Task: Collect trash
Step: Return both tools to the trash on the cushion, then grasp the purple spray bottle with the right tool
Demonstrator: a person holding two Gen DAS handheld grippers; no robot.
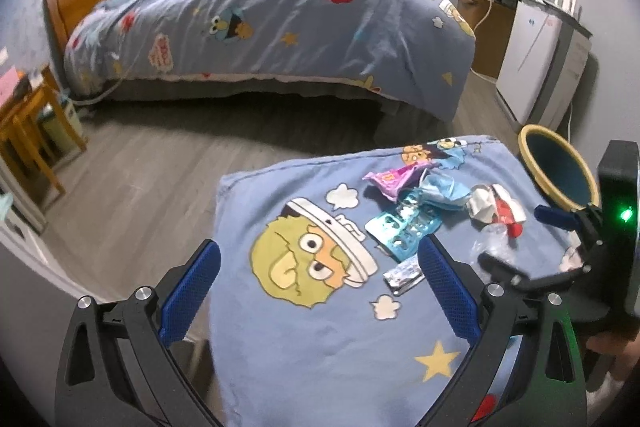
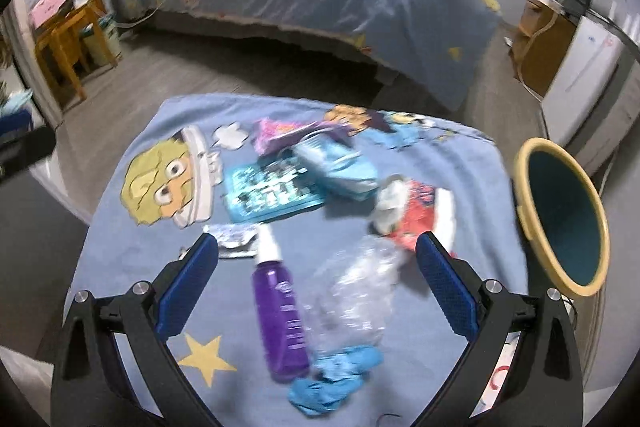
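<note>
Apparently barely begun: trash [image 2: 320,211] lies scattered on the blue cloth [image 2: 120,267], bin [image 2: 560,215] just beside. Left gripper [image 1: 320,291] and right gripper [image 2: 318,283] both spread, holding nothing.

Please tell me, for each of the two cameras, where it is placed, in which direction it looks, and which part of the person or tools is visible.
Left wrist: sits on the left tongs, open, facing the cartoon cloth and bed; the right tongs show at right.
Right wrist: sits on the right tongs, open, over the purple bottle and clear plastic.
Shared: cloth, teal blister pack, bin, bed.
</note>
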